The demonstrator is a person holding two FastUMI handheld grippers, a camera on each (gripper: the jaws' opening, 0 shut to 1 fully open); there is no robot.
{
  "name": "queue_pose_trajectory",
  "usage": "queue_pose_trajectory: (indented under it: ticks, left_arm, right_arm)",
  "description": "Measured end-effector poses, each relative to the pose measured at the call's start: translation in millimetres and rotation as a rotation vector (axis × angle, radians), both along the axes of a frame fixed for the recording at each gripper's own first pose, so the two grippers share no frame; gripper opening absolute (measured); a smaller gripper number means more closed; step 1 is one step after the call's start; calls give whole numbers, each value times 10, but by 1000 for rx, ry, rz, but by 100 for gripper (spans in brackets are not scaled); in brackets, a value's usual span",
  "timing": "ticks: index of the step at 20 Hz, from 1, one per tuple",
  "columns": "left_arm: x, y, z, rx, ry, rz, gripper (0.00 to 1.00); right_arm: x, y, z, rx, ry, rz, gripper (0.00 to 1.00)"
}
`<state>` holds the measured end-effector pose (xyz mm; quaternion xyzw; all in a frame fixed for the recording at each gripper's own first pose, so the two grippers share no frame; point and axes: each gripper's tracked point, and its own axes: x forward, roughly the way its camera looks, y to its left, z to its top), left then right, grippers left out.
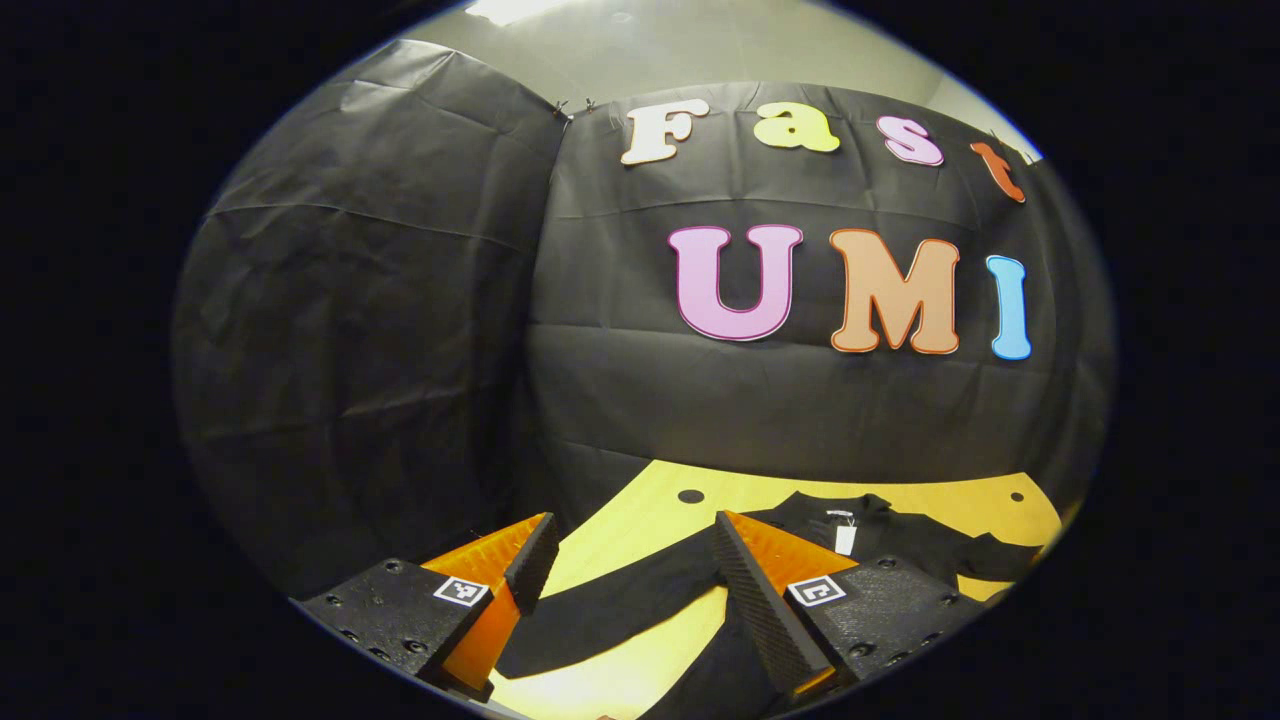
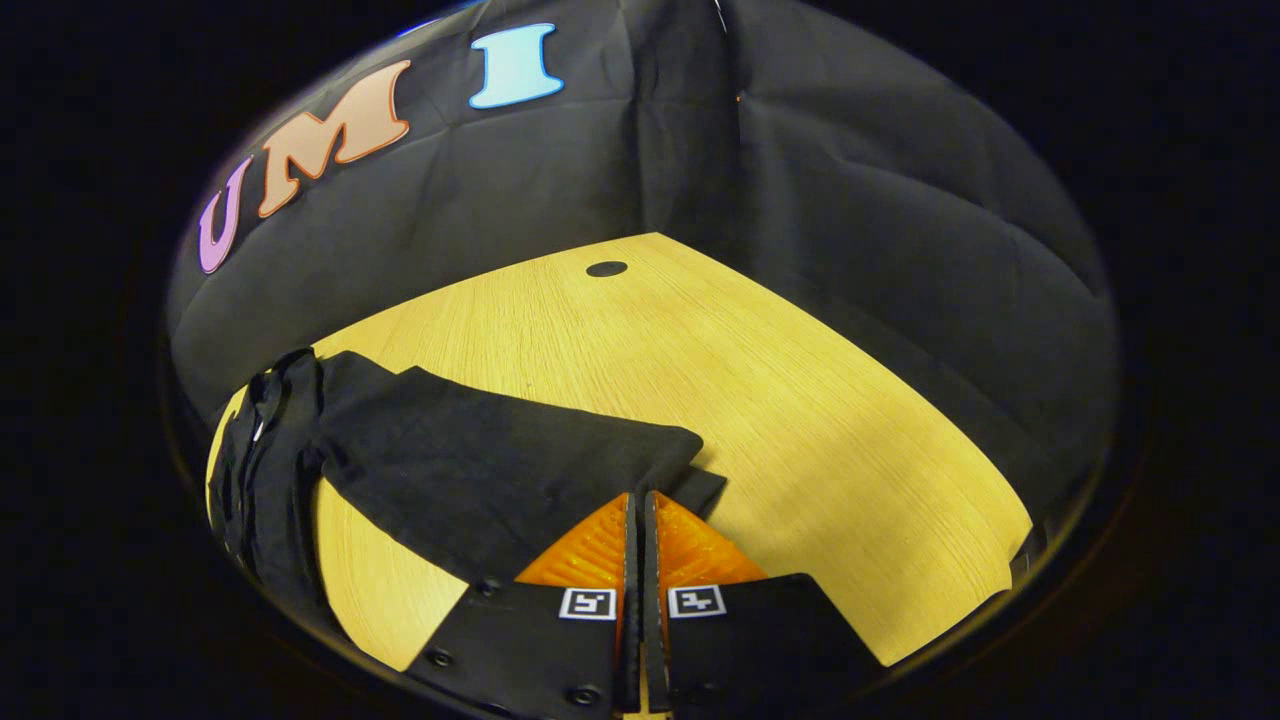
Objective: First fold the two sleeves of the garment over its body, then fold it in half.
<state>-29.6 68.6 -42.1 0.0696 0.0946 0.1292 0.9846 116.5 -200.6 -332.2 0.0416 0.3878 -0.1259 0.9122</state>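
The left gripper has its fingers spread apart; the right gripper has them pressed together.

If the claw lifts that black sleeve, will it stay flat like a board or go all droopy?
Probably droopy. The sleeve lies limp and creased on the table, so it is soft cloth and should sag either side of the pinch. It looks thin, so likely light. The right claw is closed at its end; whether it pinches cloth is unclear, and it might slip.
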Motion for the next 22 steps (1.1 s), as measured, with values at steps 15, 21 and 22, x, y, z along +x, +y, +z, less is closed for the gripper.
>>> queue_pose_trajectory:
  ticks: [15,21,22]
  left_arm:
    - [-280,872,-222,-81,3,115,91]
    - [-483,1392,-365,-82,23,191,92]
    - [-514,1486,-387,-81,30,204,91]
  right_arm:
    - [1373,2409,1415,65,-303,334,5]
    - [1628,4238,1337,152,-312,529,2]
    - [1601,4518,1308,160,-308,565,2]
